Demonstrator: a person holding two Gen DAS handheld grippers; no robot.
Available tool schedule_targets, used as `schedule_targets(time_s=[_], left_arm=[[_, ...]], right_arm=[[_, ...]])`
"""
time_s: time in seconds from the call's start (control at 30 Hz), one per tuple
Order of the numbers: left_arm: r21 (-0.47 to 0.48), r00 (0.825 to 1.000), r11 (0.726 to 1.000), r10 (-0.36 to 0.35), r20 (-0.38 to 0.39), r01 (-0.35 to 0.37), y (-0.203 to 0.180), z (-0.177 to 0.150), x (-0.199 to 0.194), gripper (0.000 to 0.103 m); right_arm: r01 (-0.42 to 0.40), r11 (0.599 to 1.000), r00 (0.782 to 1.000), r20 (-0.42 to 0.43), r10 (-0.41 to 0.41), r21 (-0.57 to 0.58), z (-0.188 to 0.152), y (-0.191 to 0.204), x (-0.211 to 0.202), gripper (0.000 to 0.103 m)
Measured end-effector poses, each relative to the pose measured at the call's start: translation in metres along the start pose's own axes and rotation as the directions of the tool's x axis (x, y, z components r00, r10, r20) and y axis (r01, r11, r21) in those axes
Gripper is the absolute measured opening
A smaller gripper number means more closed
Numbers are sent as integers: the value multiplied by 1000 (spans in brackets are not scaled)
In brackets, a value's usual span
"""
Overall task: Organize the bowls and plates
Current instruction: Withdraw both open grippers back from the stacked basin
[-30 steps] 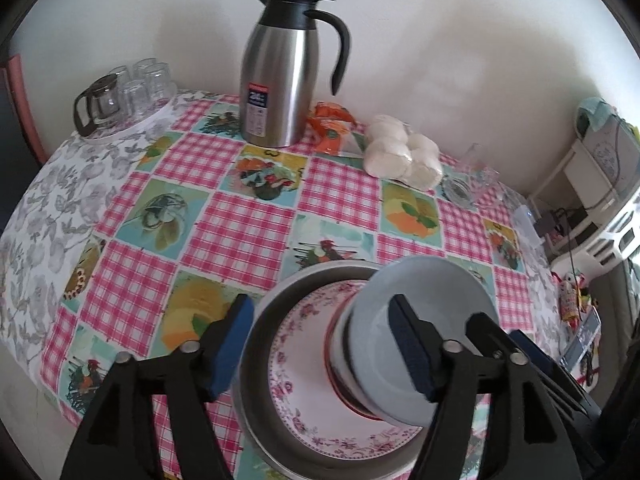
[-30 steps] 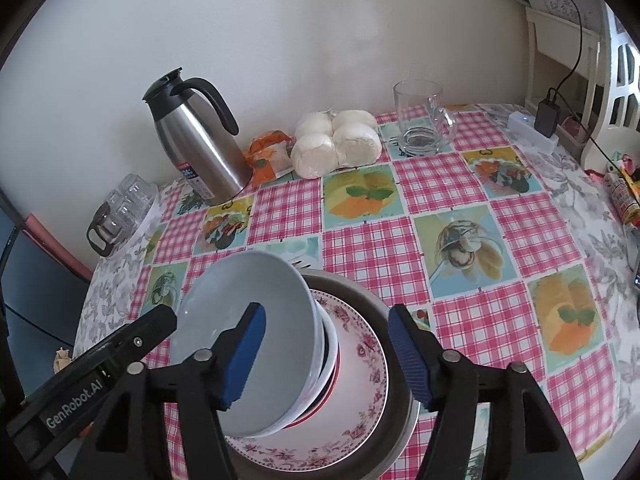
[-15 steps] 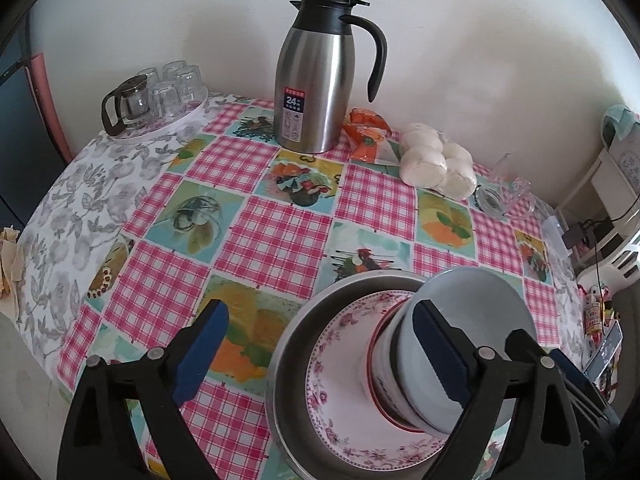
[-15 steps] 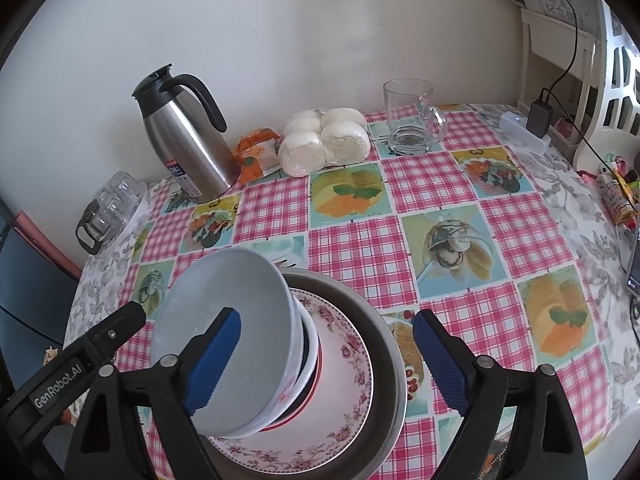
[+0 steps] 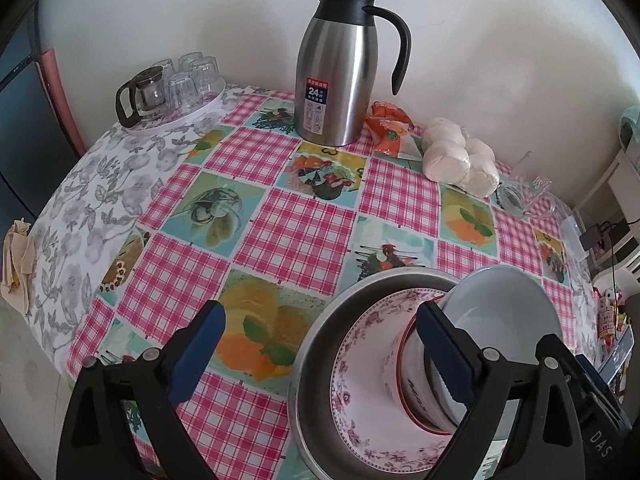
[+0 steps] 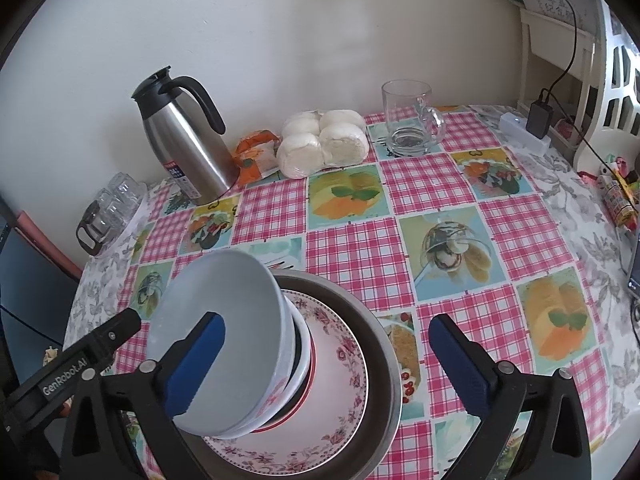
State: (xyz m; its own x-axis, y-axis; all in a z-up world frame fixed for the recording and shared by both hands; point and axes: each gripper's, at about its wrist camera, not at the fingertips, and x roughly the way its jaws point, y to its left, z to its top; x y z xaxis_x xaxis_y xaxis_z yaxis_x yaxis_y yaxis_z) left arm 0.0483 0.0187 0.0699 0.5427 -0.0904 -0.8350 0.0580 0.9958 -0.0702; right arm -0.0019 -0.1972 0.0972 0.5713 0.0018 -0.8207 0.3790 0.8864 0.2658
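Both pairs of fingers are spread wide and grasp nothing; each has just been opening. My left gripper (image 5: pixel 320 354) has its right finger (image 5: pixel 444 354) in front of the bowls, though I cannot tell whether it touches them, and its left finger (image 5: pixel 196 354) hangs over bare cloth. My right gripper (image 6: pixel 328 364) mirrors that: its left finger (image 6: pixel 196 364) lies in front of the grey bowl (image 6: pixel 216 328), and its right finger (image 6: pixel 460 364) stands clear over the table (image 6: pixel 360 248).

Just beyond the fingers sits the stack, at the near edge of the table. A metal basin (image 5: pixel 344 316) is at the bottom, with a floral plate (image 5: pixel 372 340) lying in it. On the plate rest the nested bowls, tipped on their side: a red-rimmed bowl (image 5: pixel 404 376) lowest and the grey bowl outermost, its mouth tilted up toward me.

Past the stack stretches the pink checked cloth with fruit panels. Farther back, near the wall, a steel thermos jug (image 5: pixel 336 76) stands upright, with an orange packet (image 5: pixel 388 128) beside it and a bag of white buns (image 6: pixel 324 142) next to that. A glass mug (image 6: pixel 412 120) stands beyond the buns, and a tray of upturned glasses (image 5: pixel 176 88) sits at the far left corner.
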Motion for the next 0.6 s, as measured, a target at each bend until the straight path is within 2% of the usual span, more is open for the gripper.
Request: schedule_targets(time_s=[0.43, 0.6], left_arm=[[8, 1000, 1000, 0, -2, 0, -1, -5, -6, 96], [14, 999, 998, 53, 3, -53, -1, -9, -10, 96]], right_arm=[[7, 1000, 1000, -3, -7, -25, -5, 0, -6, 103], [7, 1000, 1000, -1, -7, -30, -12, -2, -11, 103]])
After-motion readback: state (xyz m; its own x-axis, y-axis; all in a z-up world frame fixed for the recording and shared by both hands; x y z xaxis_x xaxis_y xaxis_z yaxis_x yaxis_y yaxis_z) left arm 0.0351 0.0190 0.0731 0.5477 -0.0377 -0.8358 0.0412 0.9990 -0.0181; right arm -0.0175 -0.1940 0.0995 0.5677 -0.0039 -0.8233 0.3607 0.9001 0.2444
